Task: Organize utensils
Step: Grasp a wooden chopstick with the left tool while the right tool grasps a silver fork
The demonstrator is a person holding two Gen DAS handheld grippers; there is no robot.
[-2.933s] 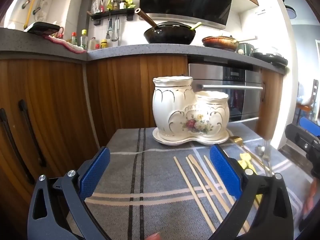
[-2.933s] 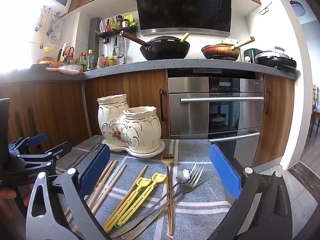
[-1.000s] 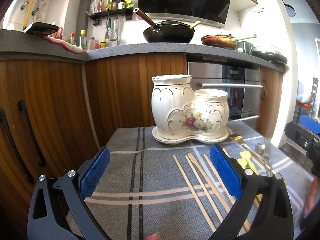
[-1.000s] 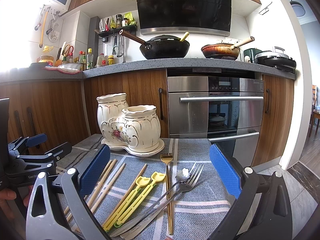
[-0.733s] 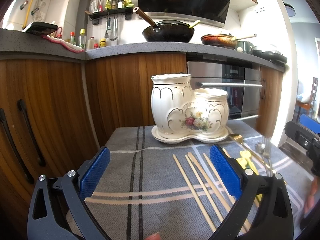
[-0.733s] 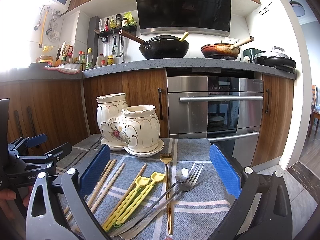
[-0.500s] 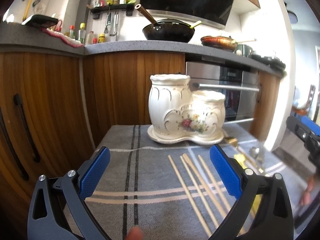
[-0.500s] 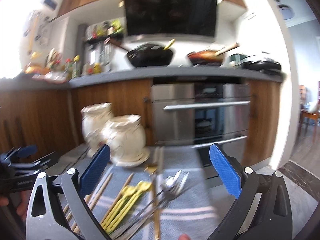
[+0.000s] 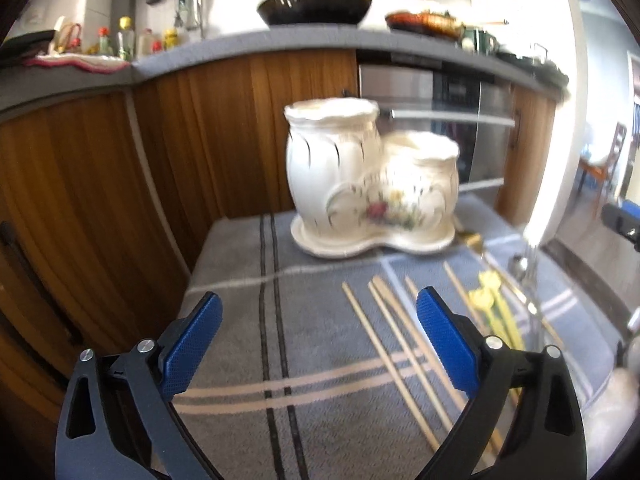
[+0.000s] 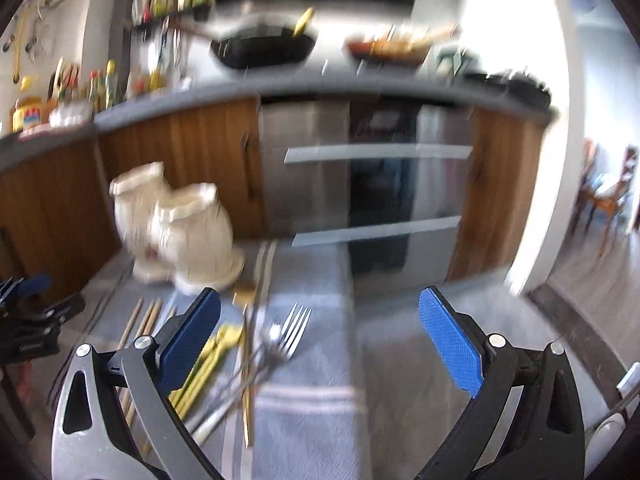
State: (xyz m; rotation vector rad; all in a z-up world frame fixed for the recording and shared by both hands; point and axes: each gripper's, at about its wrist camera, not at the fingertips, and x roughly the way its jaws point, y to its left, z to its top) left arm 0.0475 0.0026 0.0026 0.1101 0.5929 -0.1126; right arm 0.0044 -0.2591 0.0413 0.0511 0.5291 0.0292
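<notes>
A white ceramic two-pot utensil holder (image 9: 372, 184) with a flower print stands at the back of the grey striped cloth (image 9: 304, 320); it also shows in the right wrist view (image 10: 176, 228). Several wooden chopsticks (image 9: 396, 352) lie in front of it, with yellow utensils (image 9: 496, 308) to their right. In the right wrist view, wooden chopsticks (image 10: 146, 316), yellow utensils (image 10: 204, 364), a gold-handled utensil (image 10: 246, 368) and a silver fork (image 10: 292, 332) lie on the cloth. My left gripper (image 9: 318, 328) is open and empty above the cloth. My right gripper (image 10: 320, 332) is open and empty, right of the utensils.
Wooden cabinets (image 9: 140, 168) and a steel oven (image 10: 380, 192) stand behind the table. A counter with pans (image 10: 264, 48) and bottles runs above. The floor (image 10: 580, 280) lies to the right. The left gripper shows at the left edge of the right wrist view (image 10: 28, 332).
Both grippers have risen and tilted down, so the views are blurred. The right gripper has swung to the right, shifting the holder and utensils left in its view. Nothing was taken hold of.
</notes>
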